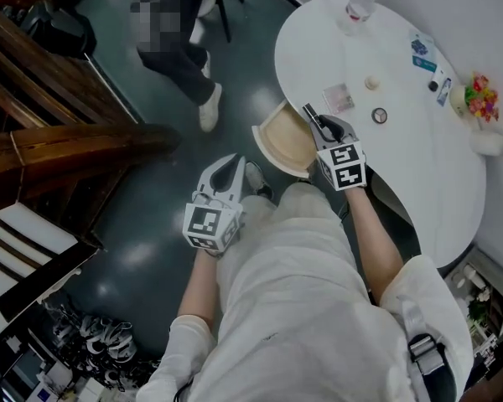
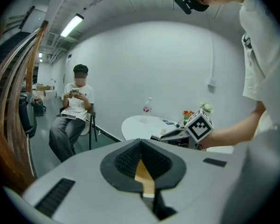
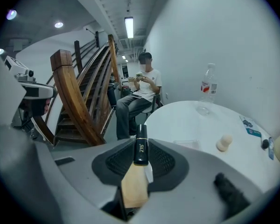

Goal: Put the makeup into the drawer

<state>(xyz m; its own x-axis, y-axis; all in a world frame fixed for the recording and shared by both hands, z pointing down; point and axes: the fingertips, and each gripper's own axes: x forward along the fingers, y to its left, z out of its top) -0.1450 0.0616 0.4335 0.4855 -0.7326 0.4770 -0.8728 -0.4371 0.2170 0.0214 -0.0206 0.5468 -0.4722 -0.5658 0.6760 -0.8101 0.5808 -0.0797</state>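
**Right tongs** [image 1: 317, 126]: we record them pinching a slim black makeup tube [image 3: 141, 148], whose tip stands out past them. They sit at the worktop-side edge of the open cream drawer [image 1: 283, 147].

**Left tongs** [image 1: 228, 167]: pressed together with nothing in them, just left of the drawer in the head view, over the dark floor [image 1: 151, 249].

**White worktop** [image 1: 402, 174], beyond the drawer: we list a clear case [image 1: 339, 99], a round compact [image 1: 380, 115], a small beige item [image 1: 371, 82] and a water bottle [image 1: 360, 5].

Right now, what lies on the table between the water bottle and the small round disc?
In the head view, one small cream-coloured piece sits between the water bottle and the disc.
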